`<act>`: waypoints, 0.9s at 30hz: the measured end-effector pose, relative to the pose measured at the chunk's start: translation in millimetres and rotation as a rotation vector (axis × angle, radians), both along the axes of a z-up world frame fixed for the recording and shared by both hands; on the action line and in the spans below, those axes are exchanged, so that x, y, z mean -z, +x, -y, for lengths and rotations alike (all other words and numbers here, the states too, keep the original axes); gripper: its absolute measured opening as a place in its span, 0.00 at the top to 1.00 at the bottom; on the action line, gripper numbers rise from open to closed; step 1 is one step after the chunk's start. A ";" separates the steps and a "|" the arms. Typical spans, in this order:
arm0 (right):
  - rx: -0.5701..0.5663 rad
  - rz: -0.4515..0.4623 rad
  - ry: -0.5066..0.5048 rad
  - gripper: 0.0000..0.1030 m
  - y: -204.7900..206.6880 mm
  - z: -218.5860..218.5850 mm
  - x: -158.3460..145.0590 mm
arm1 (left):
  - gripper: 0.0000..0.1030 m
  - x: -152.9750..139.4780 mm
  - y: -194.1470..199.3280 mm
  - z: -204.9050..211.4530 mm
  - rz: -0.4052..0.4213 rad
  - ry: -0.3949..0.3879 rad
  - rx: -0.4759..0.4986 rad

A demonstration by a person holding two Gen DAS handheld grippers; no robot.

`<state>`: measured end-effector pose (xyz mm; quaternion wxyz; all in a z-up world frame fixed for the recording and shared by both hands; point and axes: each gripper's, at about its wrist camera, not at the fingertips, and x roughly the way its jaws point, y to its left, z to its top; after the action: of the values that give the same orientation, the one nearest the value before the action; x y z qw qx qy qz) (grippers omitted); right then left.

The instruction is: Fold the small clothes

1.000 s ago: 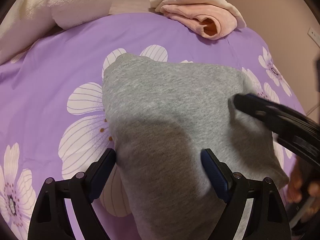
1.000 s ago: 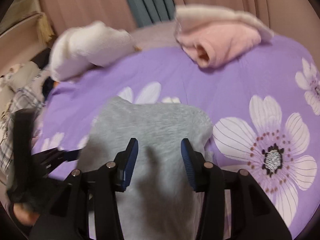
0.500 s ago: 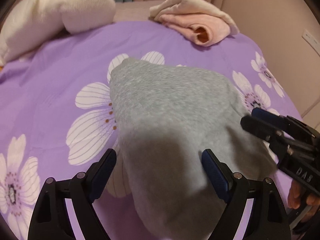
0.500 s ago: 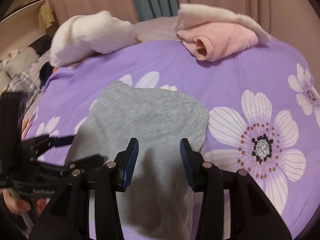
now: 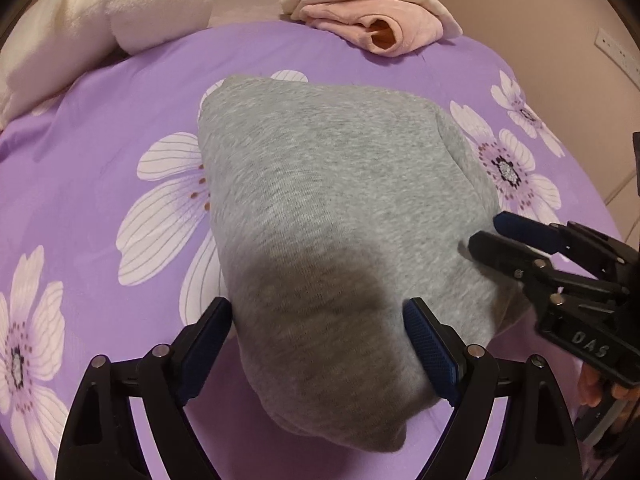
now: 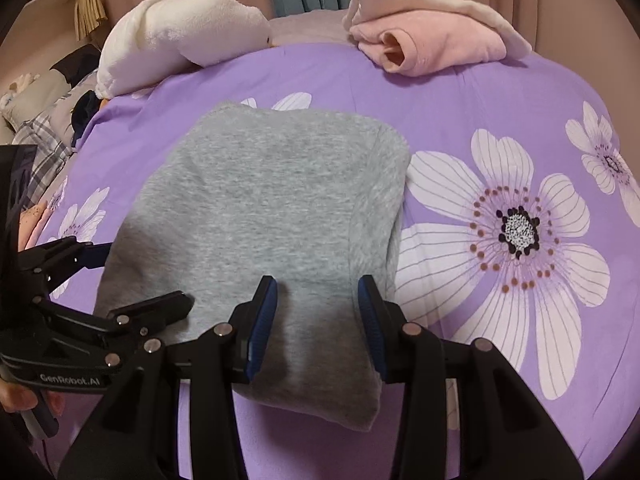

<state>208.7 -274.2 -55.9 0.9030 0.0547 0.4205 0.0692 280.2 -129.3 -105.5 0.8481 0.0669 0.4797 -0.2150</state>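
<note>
A folded grey knit garment lies flat on the purple flowered bedsheet. My left gripper hovers over the garment's near end, jaws wide apart, one finger on each side of the cloth and neither pressing it. In the right wrist view the grey garment fills the middle, and my right gripper stands partly open above its near right part, with no cloth pinched. Each tool shows in the other's view: the right gripper at the garment's right edge, the left gripper at its left edge.
A folded pink and cream garment lies at the far edge of the bed. A white plush bundle sits at the back left. Plaid cloth and other clothes pile up beyond the bed's left side. A hand holds the left tool.
Both grippers have drawn back toward the garment's near end, so more of the cloth shows. The right gripper slid down along the right edge. The garment stayed flat.
</note>
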 end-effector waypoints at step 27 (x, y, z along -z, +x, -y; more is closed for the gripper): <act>0.044 -0.042 0.036 0.54 -12.7 18.5 13.0 | 0.15 -9.3 -14.8 -24.0 -0.007 -0.069 -0.016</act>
<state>196.0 -292.7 -68.9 0.8942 0.0818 0.4366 0.0557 265.4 -105.3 -96.2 0.8498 0.0330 0.4756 -0.2250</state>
